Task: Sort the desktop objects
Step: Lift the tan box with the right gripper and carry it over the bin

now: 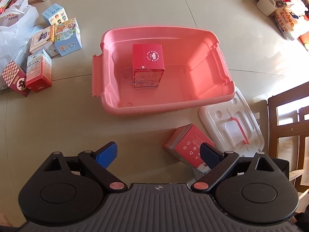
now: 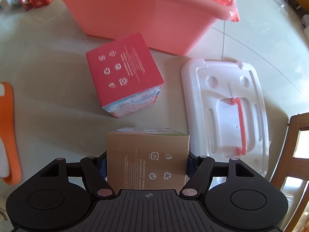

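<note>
A pink plastic bin [image 1: 208, 73] stands on the table with one red box [image 1: 148, 65] upright inside it. My left gripper [image 1: 158, 154] is open and empty, held in front of the bin. A second red box [image 1: 188, 145] lies on the table by its right finger; it also shows in the right wrist view [image 2: 123, 73] in front of the bin [image 2: 146, 13]. My right gripper [image 2: 147, 164] is shut on a tan cardboard box [image 2: 147, 158], held just behind that red box.
A white bin lid [image 1: 231, 127] with a pink handle lies right of the red box, also in the right wrist view [image 2: 226, 106]. Several small boxes [image 1: 48, 48] and a plastic bag [image 1: 13, 29] lie far left. A wooden chair [image 1: 289, 125] stands at the right.
</note>
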Demonstrator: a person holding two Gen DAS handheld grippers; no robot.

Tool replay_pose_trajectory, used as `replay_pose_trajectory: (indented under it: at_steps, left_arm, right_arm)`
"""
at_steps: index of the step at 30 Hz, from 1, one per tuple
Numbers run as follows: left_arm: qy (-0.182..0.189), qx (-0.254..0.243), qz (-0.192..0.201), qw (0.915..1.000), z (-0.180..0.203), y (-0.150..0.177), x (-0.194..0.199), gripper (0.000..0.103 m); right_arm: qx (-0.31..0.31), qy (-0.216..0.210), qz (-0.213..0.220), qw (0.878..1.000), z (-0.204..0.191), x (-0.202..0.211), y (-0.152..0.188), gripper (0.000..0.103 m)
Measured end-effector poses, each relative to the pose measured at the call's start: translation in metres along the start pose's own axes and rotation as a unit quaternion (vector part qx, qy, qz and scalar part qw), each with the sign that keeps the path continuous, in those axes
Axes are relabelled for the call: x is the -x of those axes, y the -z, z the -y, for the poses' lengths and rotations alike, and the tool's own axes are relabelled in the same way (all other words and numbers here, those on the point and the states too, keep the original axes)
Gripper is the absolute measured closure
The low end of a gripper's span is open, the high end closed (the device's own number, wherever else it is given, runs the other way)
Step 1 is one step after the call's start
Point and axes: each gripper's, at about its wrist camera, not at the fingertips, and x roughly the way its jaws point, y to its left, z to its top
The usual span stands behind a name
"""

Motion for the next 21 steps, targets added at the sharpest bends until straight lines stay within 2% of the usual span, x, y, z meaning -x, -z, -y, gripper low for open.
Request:
replay_pose_trajectory:
  at_steps: [9, 15, 21]
  left_arm:
    - [-0.017, 0.001, 0.018, 0.9997, -0.003, -0.003, 0.005, 0.008]
    - [-0.024, 0.01, 0.026, 0.9993, -0.008, -0.005, 0.008, 0.008]
    - [-0.027, 0.025, 0.024, 0.999, -0.015, -0.007, 0.008, 0.008]
  right_arm:
    - [-0.041, 0.01, 0.04, 0.998, 0.022, 0.068, -0.02, 0.036]
    - [-0.069, 0.021, 0.075, 0.995, 0.047, 0.121, -0.047, 0.036]
    - [-0.071, 0.027, 0.097, 0.992, 0.054, 0.147, -0.074, 0.037]
